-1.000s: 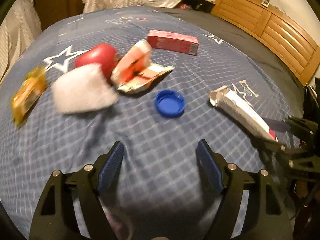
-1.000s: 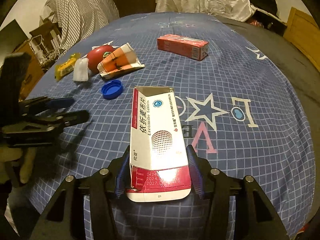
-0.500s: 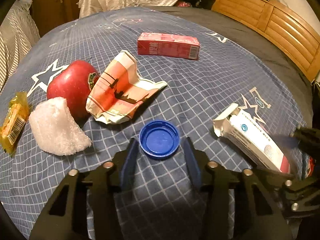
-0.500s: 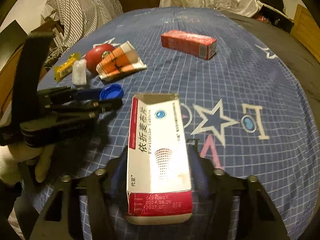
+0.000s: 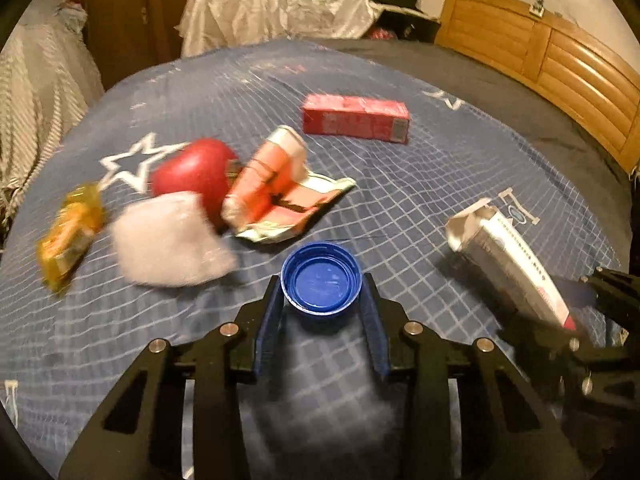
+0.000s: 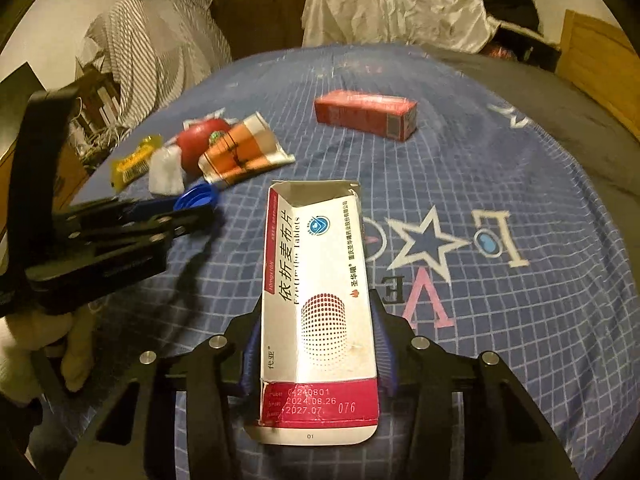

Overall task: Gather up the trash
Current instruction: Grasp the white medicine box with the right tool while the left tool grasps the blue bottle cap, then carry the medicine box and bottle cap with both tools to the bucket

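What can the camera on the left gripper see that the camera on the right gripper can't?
Only the left wrist view shows the inside of the blue cap, pinched in the left gripper. Only the right wrist view shows the printed face of the white medicine box, between the right gripper's closing jaws, and a gloved hand. Both show the apple, red box, crumpled wrapper and blue bedspread.

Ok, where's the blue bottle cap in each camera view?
Left wrist view: blue bottle cap low centre, between the left gripper pads.
Right wrist view: cap at left of centre, at the tip of the left gripper.
Shared landmark: the red apple just beyond it.
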Available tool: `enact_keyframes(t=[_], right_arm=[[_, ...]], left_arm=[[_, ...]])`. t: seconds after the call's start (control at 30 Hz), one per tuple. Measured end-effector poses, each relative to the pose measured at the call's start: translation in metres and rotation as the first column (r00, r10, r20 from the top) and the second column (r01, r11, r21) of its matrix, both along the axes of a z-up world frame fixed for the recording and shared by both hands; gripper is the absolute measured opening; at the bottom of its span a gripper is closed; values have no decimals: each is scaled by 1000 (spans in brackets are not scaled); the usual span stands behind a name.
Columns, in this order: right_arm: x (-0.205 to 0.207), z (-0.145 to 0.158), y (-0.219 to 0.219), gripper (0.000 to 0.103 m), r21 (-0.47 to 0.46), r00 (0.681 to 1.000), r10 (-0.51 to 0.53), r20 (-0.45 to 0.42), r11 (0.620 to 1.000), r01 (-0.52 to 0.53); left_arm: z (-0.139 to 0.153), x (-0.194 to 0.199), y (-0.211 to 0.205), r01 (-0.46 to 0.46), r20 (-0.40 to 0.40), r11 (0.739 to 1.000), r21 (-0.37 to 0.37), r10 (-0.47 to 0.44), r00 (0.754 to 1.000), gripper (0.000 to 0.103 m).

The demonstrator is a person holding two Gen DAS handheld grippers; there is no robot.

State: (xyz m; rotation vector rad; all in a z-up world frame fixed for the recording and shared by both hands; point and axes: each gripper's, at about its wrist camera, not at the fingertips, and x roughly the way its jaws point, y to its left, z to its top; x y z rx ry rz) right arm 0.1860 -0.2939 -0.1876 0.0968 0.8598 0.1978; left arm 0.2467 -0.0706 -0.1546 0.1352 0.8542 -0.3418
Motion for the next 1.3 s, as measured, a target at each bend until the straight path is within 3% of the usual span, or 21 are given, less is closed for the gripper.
enact_keyframes(t=[0.33, 0.53, 0.73, 1.13, 1.3], right_arm=[[-38, 60, 24, 47, -1, 975, -40, 218, 999, 41], [-71, 106, 49, 48, -6, 936, -35, 350, 999, 40], [-100, 140, 72, 48, -27, 896, -25, 444, 999, 41], [-137, 166, 96, 48, -81, 847, -26, 530, 993, 82], [-139, 166, 92, 48, -66, 848, -33, 529, 995, 80]], left_arm=[[58, -69, 53, -121, 156, 990, -78, 132, 979, 37], [99, -111, 67, -142, 275, 982, -122, 171, 946, 37], [117, -132, 74, -145, 321, 979, -141, 183, 929, 37], [130, -156, 78, -187, 382, 969, -161, 236, 894, 37], [130, -157, 73, -171, 381, 973, -156, 219, 898, 37]])
